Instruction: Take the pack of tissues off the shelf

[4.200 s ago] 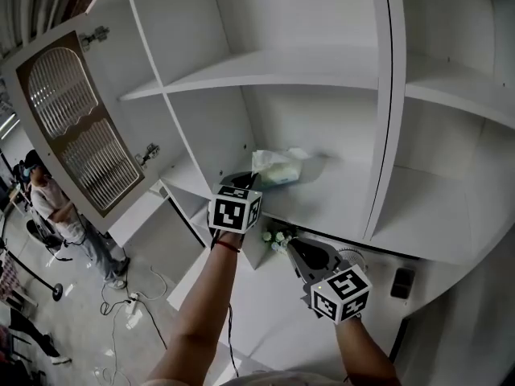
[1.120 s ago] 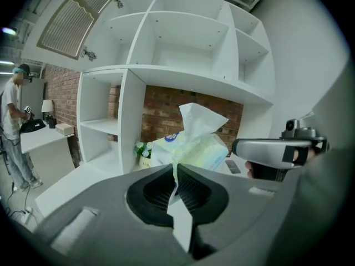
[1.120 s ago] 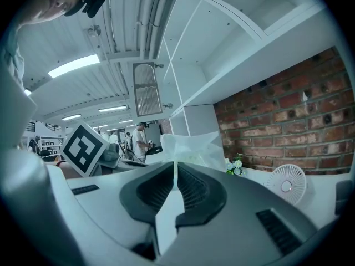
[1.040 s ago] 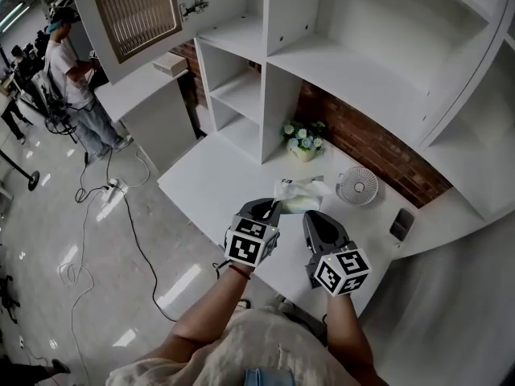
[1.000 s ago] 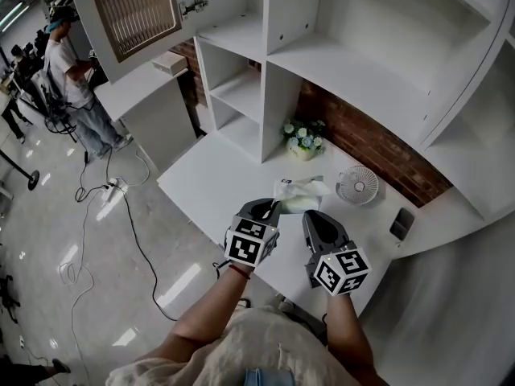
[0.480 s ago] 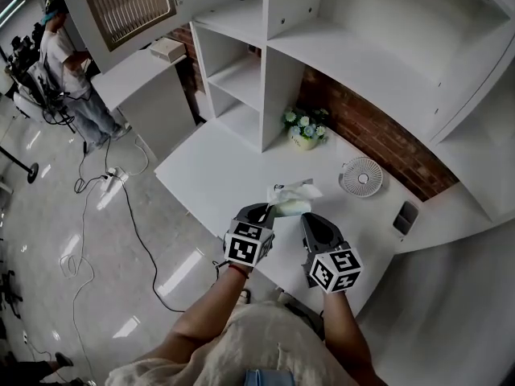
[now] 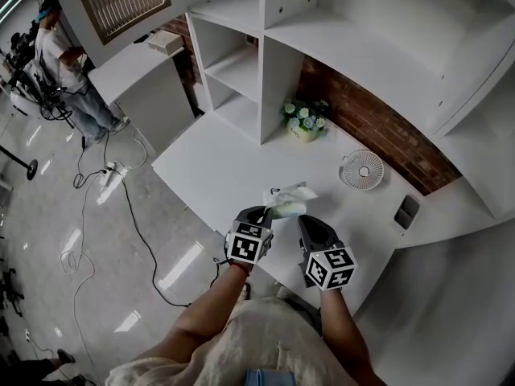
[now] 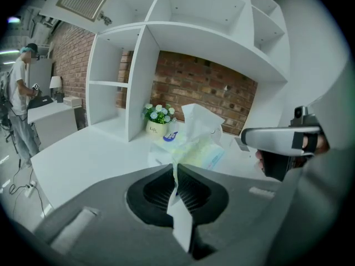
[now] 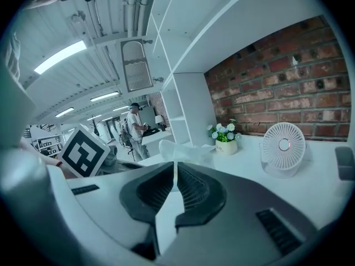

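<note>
Tissue pack [image 7: 288, 203] pinched by its edge over the white desk [image 7: 211, 163]
Left gripper [image 7: 263, 213] has its jaws clamped on the pack's wrapper edge, with the pack out ahead of them, clear of the shelves [image 7: 241, 71]. Right gripper [image 7: 309, 225] sits just beside it, jaws pressed together on nothing. A small fan [image 7: 362, 168] and flower pot [image 7: 303, 125] stand beyond.

Left gripper [image 7: 262, 213]: jaws pressed together on a thin fold of the pack of tissues [image 7: 287, 203]; pointed forward and downward.
Right gripper [image 7: 306, 219]: jaws together; whether they nip anything cannot be told; just beside the left gripper, tips near each other.
Left forearm [image 7: 205, 312]: bare, stretched forward.
Right forearm [image 7: 344, 338]: bare, roughly parallel to the left.
</note>
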`<state>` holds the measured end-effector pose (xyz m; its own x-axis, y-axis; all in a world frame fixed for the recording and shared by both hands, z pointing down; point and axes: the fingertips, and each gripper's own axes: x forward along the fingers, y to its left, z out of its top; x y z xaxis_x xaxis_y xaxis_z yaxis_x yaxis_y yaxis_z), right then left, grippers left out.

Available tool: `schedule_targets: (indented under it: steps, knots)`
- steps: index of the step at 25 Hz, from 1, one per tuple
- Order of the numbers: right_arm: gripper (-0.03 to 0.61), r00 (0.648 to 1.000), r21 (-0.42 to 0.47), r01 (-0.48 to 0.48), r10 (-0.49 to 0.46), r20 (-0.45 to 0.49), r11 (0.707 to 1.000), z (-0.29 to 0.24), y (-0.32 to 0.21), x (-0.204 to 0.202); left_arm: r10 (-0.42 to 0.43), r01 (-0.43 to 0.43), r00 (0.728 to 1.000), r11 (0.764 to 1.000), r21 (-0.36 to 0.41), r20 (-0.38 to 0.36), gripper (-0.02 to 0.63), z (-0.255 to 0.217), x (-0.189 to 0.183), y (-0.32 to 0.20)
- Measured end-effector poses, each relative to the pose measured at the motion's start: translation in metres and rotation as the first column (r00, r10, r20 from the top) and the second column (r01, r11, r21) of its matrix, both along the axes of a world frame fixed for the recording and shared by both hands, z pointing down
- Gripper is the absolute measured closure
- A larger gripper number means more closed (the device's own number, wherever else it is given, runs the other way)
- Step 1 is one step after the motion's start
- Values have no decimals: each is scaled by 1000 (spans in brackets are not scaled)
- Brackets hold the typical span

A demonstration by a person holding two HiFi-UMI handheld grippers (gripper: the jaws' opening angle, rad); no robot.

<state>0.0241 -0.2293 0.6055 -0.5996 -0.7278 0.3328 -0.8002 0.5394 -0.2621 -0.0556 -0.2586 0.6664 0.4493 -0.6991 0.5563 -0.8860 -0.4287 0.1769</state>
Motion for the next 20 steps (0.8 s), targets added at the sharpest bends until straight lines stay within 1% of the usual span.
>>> schedule_targets:
  steps: [8, 14, 17, 20]
  knots:
    - [560, 1000, -54, -17, 16, -18, 998, 23, 4, 10, -18, 19, 1000, 997, -70, 16, 603, 40, 0, 6]
    - [560, 999, -71, -25, 23, -28, 997, 32, 6, 15, -32, 35, 999, 990, -137, 21, 603, 77, -1, 13]
    - [560, 999, -78, -31, 28, -36, 996, 36, 7, 17, -28, 34, 999, 987, -158, 39, 603, 90, -2, 18]
    - [560, 999, -89, -29, 25, -46, 996, 41, 8, 18, -31, 38, 999, 983, -182, 38, 603, 100, -1, 22]
